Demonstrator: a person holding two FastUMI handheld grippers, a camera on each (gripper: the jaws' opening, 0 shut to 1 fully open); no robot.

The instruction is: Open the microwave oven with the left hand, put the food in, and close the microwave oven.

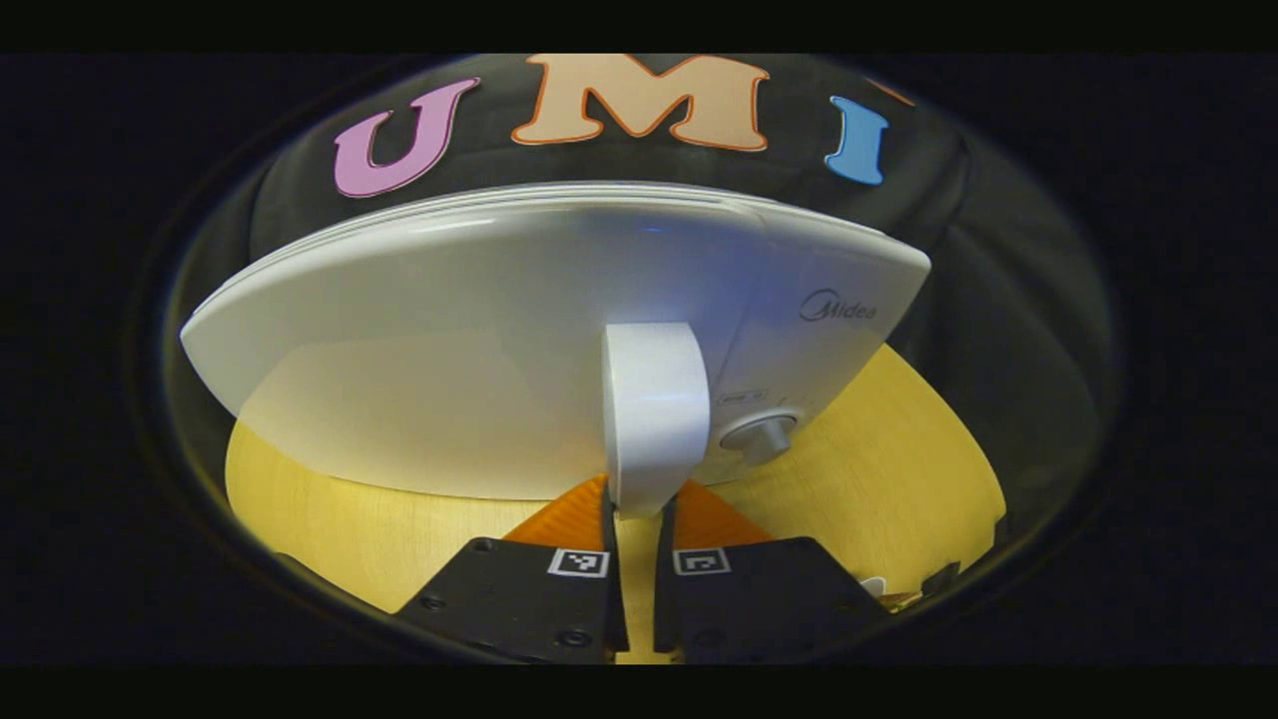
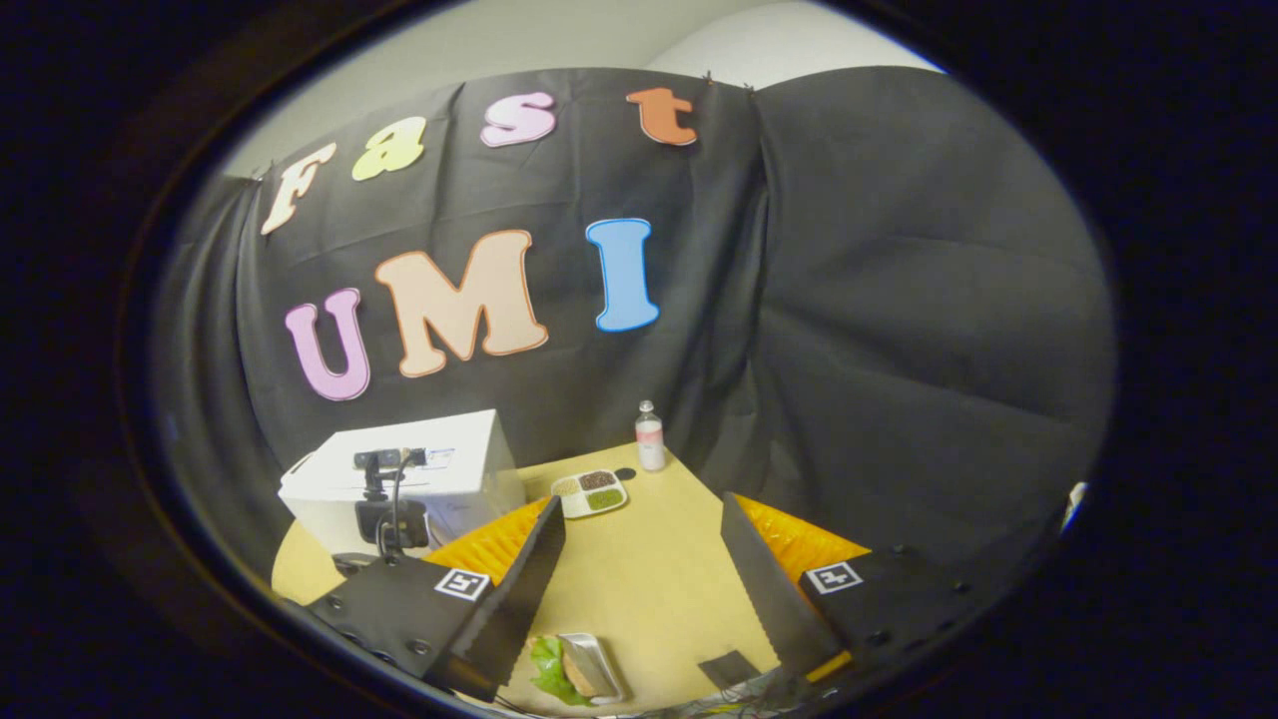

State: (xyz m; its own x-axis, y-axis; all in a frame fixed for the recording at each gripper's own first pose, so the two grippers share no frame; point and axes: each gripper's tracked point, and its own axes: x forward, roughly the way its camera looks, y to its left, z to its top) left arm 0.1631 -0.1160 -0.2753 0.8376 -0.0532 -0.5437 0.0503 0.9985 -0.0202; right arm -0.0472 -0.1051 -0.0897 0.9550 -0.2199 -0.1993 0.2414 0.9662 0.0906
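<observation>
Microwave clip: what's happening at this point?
The left gripper is closed on the lower end of the microwave door's handle, and the door looks shut or barely cracked, so the opening step is just starting. In the right gripper view, the right gripper hangs open above the table, holding nothing. The food sits in a small tray right below it, not yet picked up. A divided dish and a bottle stand farther back.
</observation>
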